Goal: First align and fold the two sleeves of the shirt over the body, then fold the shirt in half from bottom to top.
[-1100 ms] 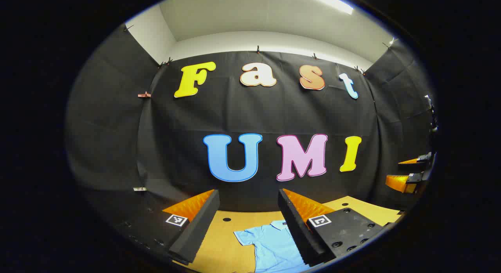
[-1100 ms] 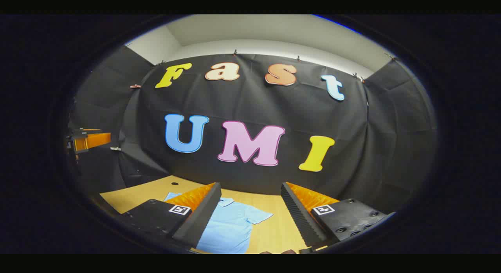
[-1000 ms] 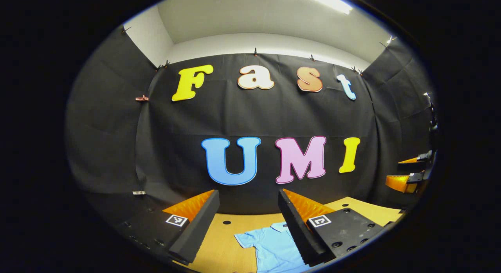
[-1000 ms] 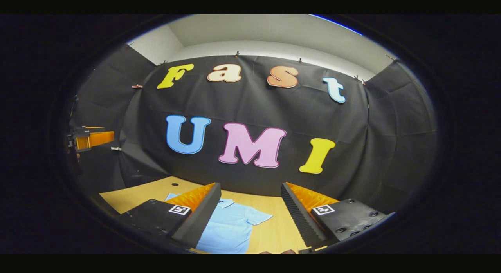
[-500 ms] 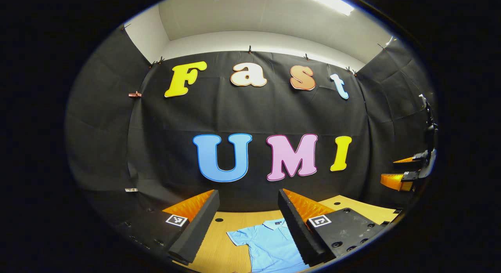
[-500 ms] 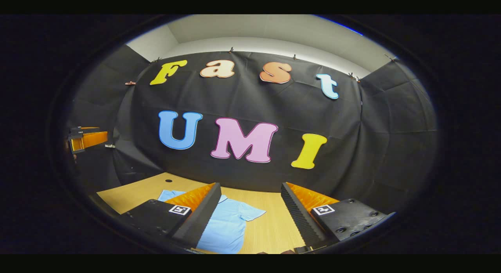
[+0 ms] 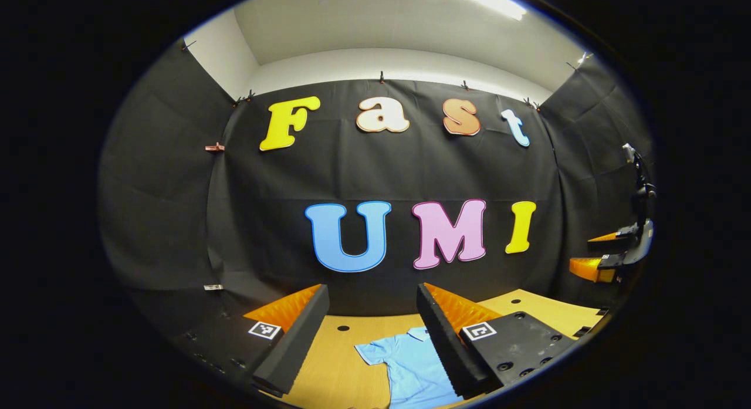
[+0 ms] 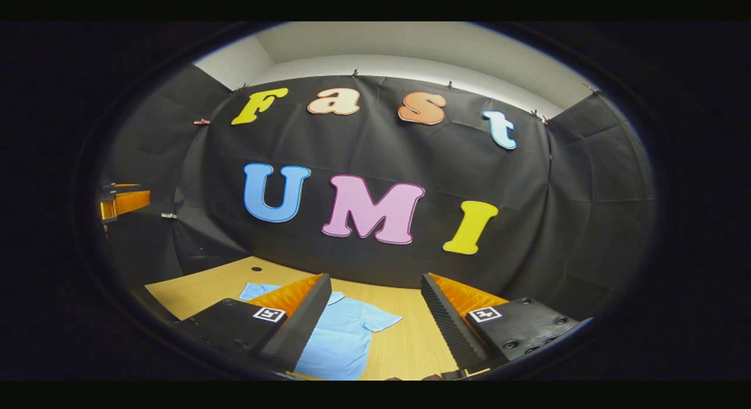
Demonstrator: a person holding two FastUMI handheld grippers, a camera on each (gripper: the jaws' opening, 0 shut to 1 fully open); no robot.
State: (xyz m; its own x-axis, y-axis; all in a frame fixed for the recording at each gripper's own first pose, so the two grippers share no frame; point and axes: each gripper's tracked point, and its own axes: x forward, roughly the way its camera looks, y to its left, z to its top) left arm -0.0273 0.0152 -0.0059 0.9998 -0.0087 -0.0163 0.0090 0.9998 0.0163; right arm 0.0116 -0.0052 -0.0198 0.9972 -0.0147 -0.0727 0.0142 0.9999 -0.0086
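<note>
Since half a second ago both tools have drifted only slightly, and the shirt sits a touch further right in the left gripper view. The wooden worktop point(image 8: 405, 344) carries the light blue shirt point(image 8: 343, 338), spread flat, sleeves out, collar toward the booth wall. Above the shirt's near edge hang the left tool point(image 7: 369, 315) and right tool point(image 8: 375, 306), each spread wide and holding nothing.
</note>
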